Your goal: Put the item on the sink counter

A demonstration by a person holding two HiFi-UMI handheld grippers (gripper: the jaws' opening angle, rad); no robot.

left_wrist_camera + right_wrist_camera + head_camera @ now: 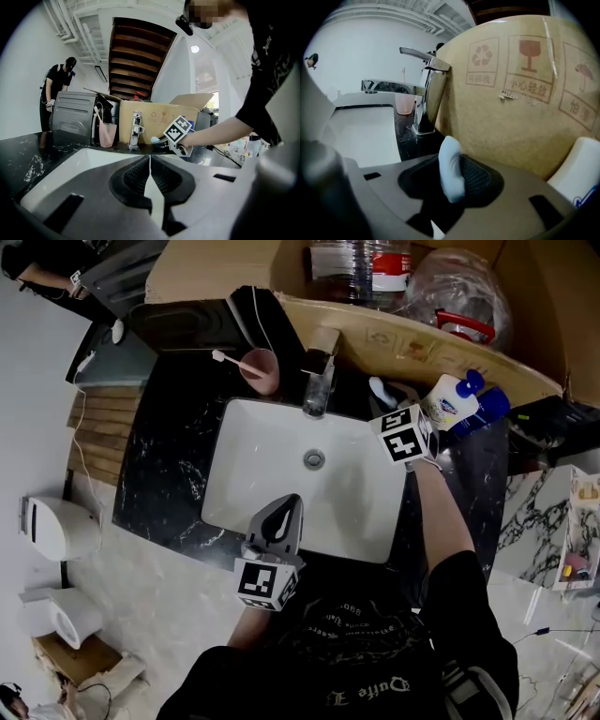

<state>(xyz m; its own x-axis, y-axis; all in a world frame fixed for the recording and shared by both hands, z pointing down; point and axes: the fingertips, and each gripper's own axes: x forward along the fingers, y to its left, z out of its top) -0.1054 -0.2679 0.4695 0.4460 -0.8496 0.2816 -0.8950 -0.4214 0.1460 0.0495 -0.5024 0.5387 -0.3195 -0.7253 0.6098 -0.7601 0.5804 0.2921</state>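
Note:
A small pale-blue item (451, 174) stands between the jaws of my right gripper (453, 176), leaning on the right pad, with a dark gap at the left pad. In the head view this gripper (382, 396) reaches to the black counter (173, 465) behind the white sink (234, 427), right of the faucet (319, 381), and the item (379, 388) shows at its tips. My left gripper (286, 504) hovers over the sink's near rim, its jaws pressed together with nothing in them (150, 158).
A pink cup with a toothbrush (262, 369) stands left of the faucet. A white bottle with a blue cap (452, 407) sits right of my right gripper. A cardboard box (520, 84) rises close behind the counter. A person (58, 89) stands at the far left.

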